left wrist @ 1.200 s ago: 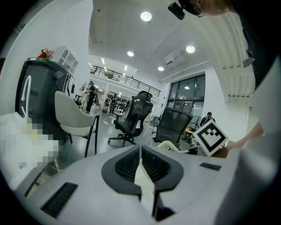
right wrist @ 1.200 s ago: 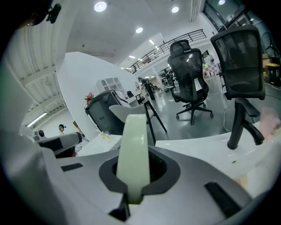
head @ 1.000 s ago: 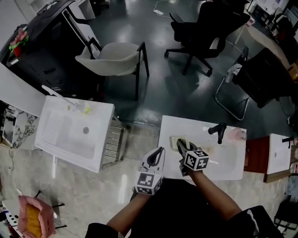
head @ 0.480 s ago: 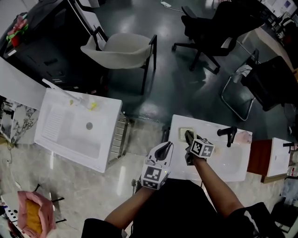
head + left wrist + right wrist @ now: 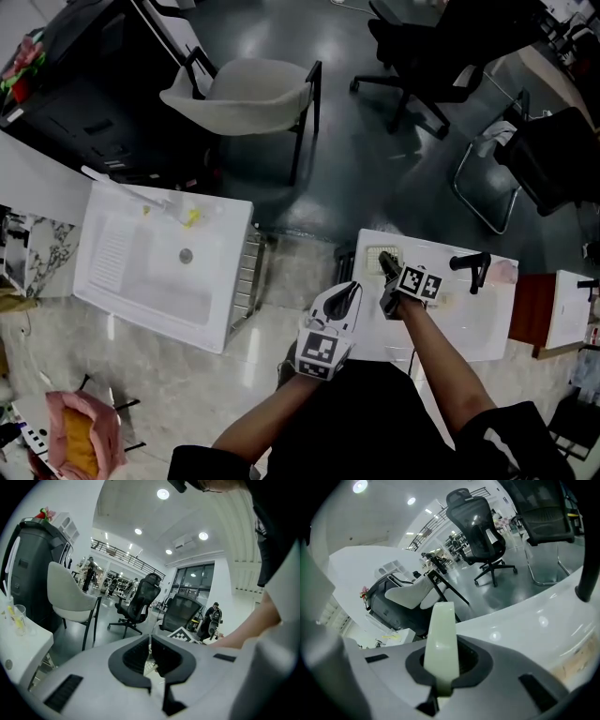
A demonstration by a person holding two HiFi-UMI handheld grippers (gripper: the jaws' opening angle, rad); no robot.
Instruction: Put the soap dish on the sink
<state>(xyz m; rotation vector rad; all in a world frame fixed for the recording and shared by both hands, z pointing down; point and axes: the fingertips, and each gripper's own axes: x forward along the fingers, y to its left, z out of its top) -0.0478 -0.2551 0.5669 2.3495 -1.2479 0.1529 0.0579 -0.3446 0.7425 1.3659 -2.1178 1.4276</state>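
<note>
The soap dish (image 5: 381, 257) is pale green with a slotted face. My right gripper (image 5: 387, 269) is shut on it and holds it over the far left corner of the white sink (image 5: 469, 323). In the right gripper view the soap dish (image 5: 441, 639) stands edge-on between the jaws, with the sink's white rim (image 5: 525, 620) beyond it and the black faucet (image 5: 588, 571) at the right. My left gripper (image 5: 348, 294) hangs shut and empty at the sink's near left corner. In the left gripper view the left gripper (image 5: 150, 645) has its pads together.
A black faucet (image 5: 472, 266) and a pink thing (image 5: 503, 272) sit at the sink's far right. A second white basin (image 5: 131, 281) stands to the left, with a metal rack (image 5: 246, 274) between. Beyond are a beige chair (image 5: 239, 94) and black office chairs (image 5: 441, 37).
My right gripper has gone down and farther over the sink's far left corner with the soap dish, rolling as it went. The left gripper has shifted forward beside it.
</note>
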